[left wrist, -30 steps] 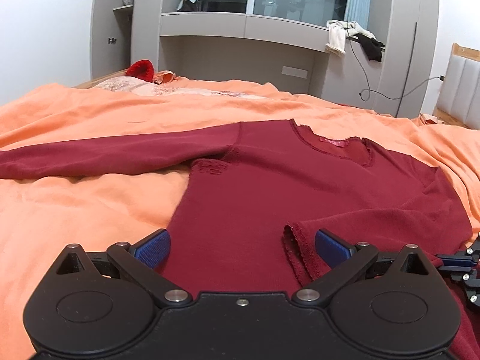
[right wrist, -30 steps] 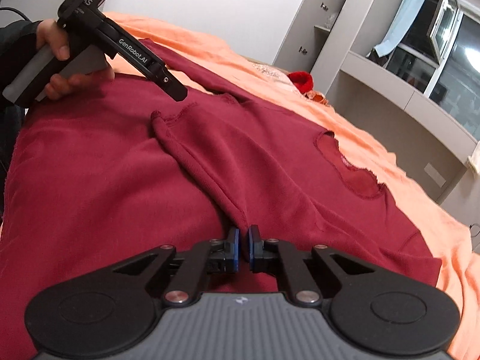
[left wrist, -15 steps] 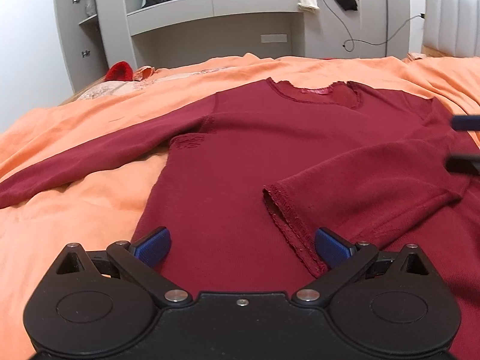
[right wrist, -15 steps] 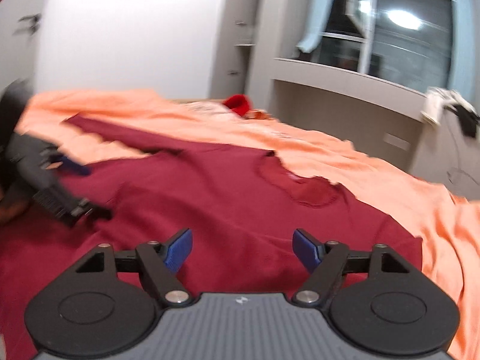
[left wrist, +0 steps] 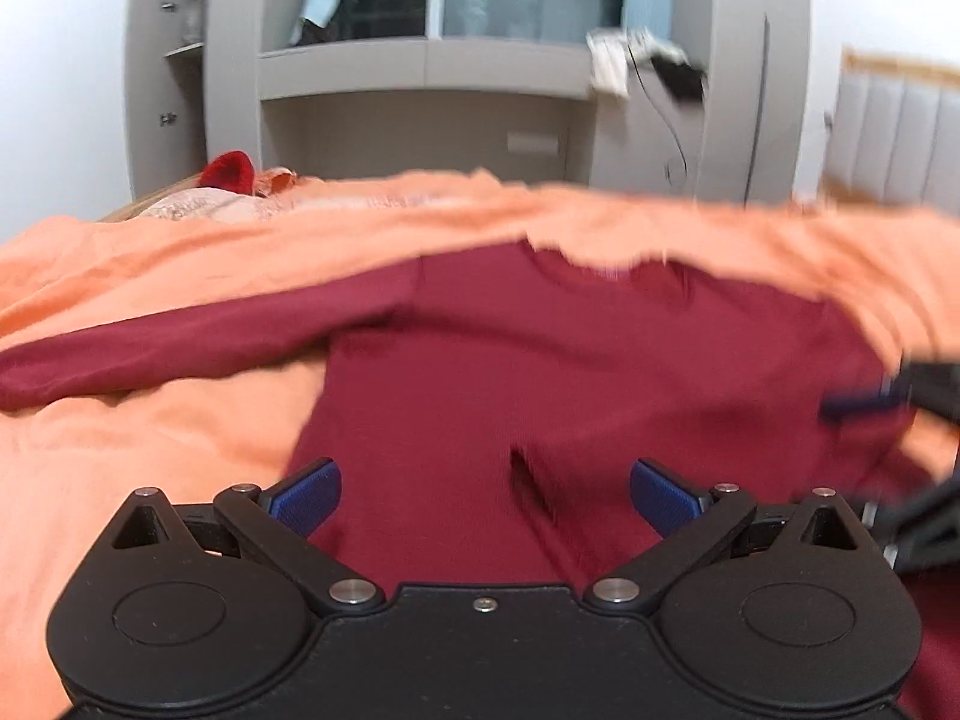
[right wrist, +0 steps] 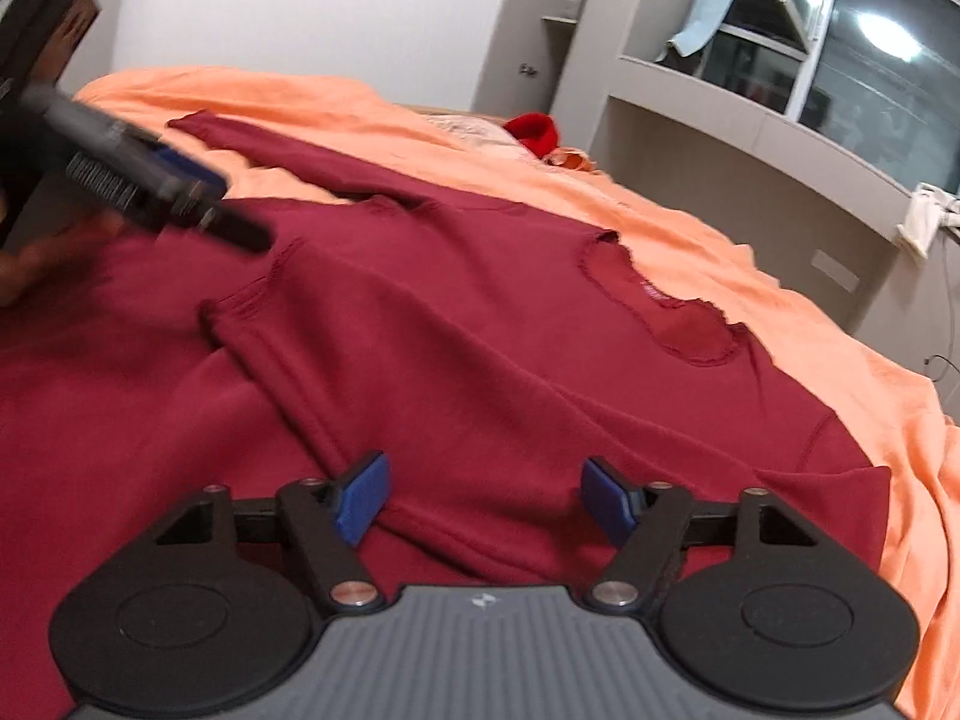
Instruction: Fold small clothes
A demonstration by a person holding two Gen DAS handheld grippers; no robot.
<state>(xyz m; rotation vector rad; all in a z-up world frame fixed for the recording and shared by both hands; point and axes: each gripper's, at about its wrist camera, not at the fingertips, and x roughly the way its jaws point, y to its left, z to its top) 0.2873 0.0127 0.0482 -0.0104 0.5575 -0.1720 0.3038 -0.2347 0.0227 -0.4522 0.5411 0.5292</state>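
Observation:
A dark red long-sleeved top (left wrist: 540,372) lies flat on the bed, neckline (right wrist: 666,318) toward the far side. One sleeve is folded across the body, its cuff (right wrist: 258,300) lying on the chest. The other sleeve (left wrist: 180,342) stretches out to the left. My left gripper (left wrist: 485,495) hovers open over the lower body of the top and grips nothing; it also shows blurred in the right wrist view (right wrist: 180,192). My right gripper (right wrist: 487,498) stands wide over the folded sleeve near the shoulder. Its jaws are closing, and its pads are clear of the cloth below.
An orange bedspread (left wrist: 150,468) covers the bed. Grey built-in shelves and a window (left wrist: 420,108) stand behind it, with a red item (left wrist: 228,171) at the bed's far edge. A padded headboard (left wrist: 894,138) is at the right. A hand (right wrist: 24,264) holds the left gripper.
My right gripper, shut on the folded sleeve a second ago, has let it go and stands open. The left gripper stays open, its view swinging and blurring.

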